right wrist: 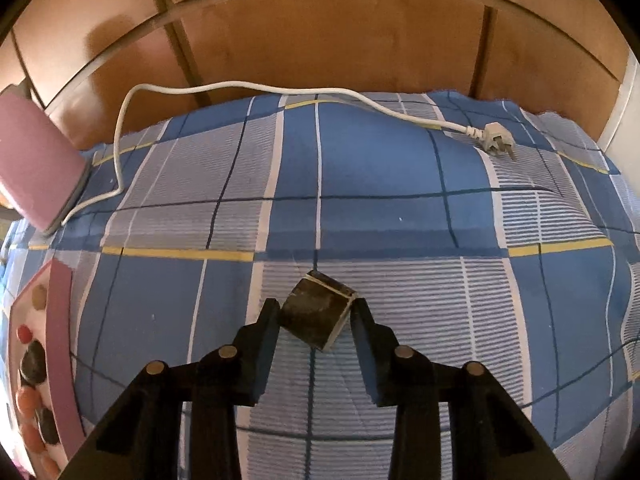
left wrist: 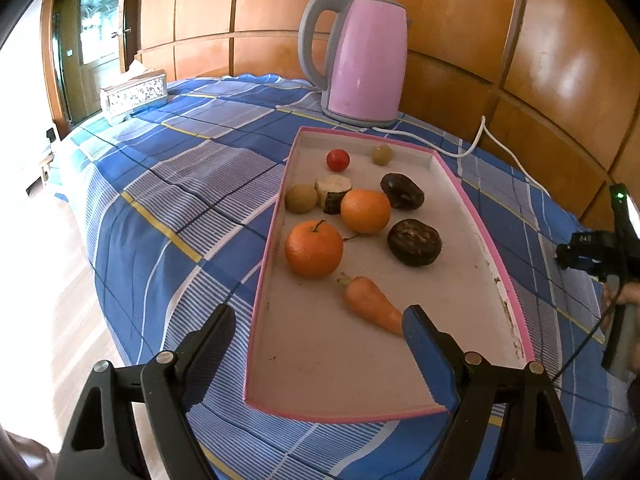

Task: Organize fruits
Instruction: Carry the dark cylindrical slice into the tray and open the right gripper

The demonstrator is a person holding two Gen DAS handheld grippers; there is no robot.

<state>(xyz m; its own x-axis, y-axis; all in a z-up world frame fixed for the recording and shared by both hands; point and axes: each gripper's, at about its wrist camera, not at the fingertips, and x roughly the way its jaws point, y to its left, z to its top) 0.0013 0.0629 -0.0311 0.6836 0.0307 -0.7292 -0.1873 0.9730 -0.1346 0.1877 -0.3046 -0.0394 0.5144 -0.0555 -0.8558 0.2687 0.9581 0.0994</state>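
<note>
Left wrist view: checked blue cloth (left wrist: pixel 168 184) covers the table, wood panel wall (left wrist: pixel 460 40) behind.
Left gripper (left wrist: pixel 320 320): jaws wide apart, empty, over tray's near end.
Tray (left wrist: pixel 476 216): oranges (left wrist: pixel 314 249), carrot (left wrist: pixel 370 302) inside.
Kettle (left wrist: pixel 360 60): beyond tray's far edge.
Right gripper (right wrist: pixel 316 312): pinching a dark cut chunk (right wrist: pixel 316 312) above cloth, right of tray.

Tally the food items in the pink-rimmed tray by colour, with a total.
Orange fruits and orange carrot: 3
Dark brown round pieces: 2
Yellow-green small balls: 2
Red small ball: 1
Pale dark-barked chunk: 1
Total: 9
</note>
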